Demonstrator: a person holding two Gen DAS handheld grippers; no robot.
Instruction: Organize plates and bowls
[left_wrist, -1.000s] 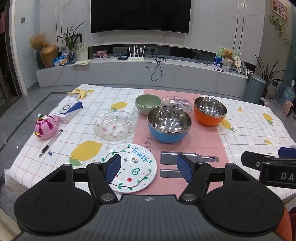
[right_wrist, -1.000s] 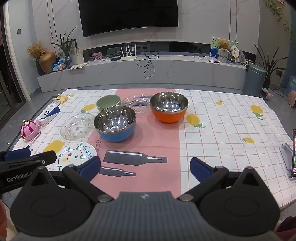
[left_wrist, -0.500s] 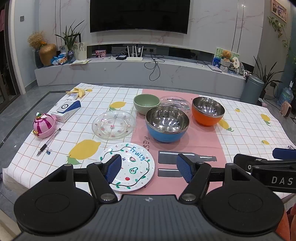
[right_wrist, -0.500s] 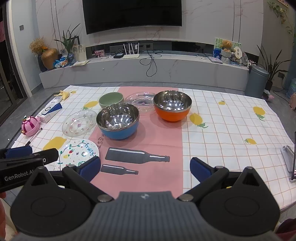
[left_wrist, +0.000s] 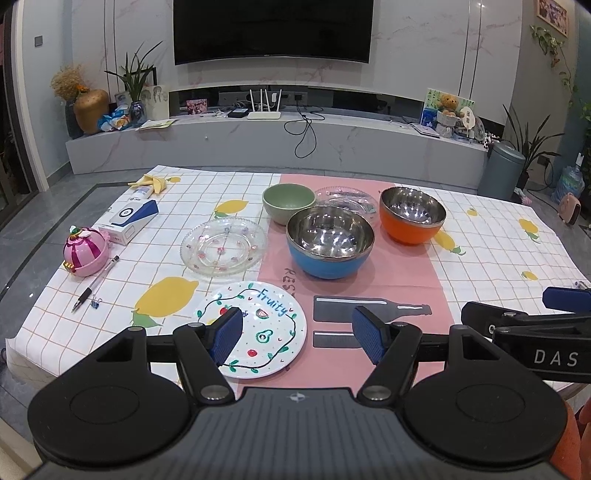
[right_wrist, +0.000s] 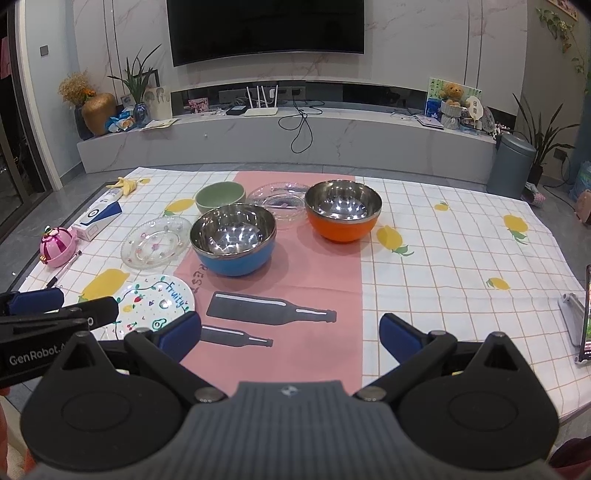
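Claws both gaped wide, empty: left claw hovered over the white painted "Fruity" plate; I judged a rim pinch best, right claw steadying.

printed plate nearest | glass plate behind it | metal-lined bowl right of glass plate | small bowl behind
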